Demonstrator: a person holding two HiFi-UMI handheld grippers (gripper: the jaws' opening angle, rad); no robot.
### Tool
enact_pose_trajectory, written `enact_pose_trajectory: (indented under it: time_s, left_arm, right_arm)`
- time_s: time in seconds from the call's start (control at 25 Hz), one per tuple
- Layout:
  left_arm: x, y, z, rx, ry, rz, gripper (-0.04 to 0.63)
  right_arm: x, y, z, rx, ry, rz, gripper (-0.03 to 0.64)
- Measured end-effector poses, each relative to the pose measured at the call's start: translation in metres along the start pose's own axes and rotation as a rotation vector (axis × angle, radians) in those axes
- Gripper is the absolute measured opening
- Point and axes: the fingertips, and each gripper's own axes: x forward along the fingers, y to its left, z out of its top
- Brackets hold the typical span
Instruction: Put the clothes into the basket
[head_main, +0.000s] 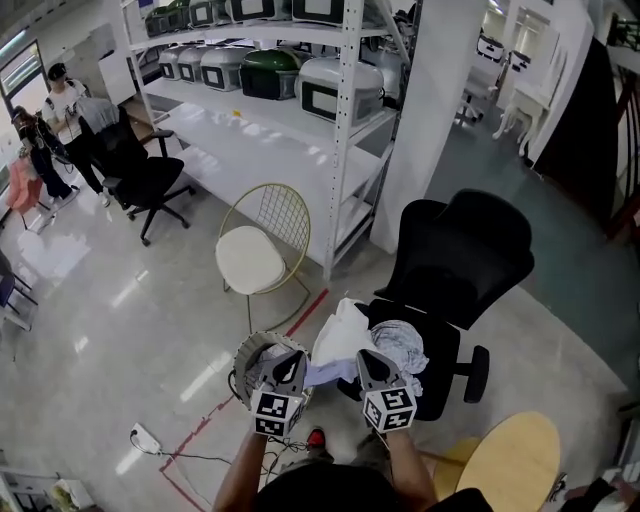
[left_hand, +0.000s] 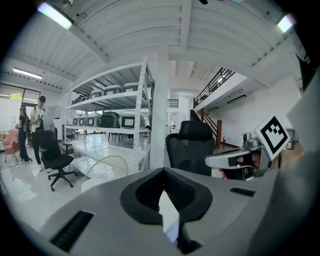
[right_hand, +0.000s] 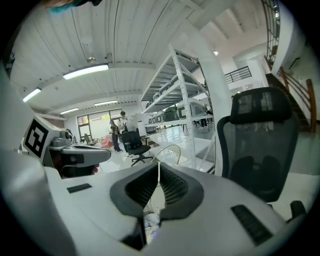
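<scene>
A white garment (head_main: 340, 335) hangs stretched between my two grippers, above the seat of a black office chair (head_main: 470, 260). My left gripper (head_main: 293, 362) is shut on its left end; in the left gripper view white cloth (left_hand: 169, 212) fills the gap behind the closed left gripper (left_hand: 163, 172). My right gripper (head_main: 368, 360) is shut on the other end, and a thin white edge shows at the tips of the right gripper (right_hand: 159, 166). A crumpled grey-patterned garment (head_main: 402, 342) lies on the chair seat. The round wire basket (head_main: 252, 352) stands on the floor, partly hidden behind the left gripper.
A gold wire chair with a white seat (head_main: 255, 255) stands behind the basket. White shelving (head_main: 300, 110) with boxes and a white pillar (head_main: 435, 110) lie beyond. A round wooden top (head_main: 510, 460) is at bottom right. A power strip (head_main: 145, 437) and cable lie on the floor. People stand far left.
</scene>
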Motion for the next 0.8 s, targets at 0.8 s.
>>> enact_pose_trajectory:
  time_s: [0.8]
  left_arm:
    - [0.100, -0.015, -0.085, -0.048, 0.163, -0.102, 0.008]
  right_arm:
    - [0.045, -0.085, -0.109, 0.089, 0.190, -0.091, 0.035]
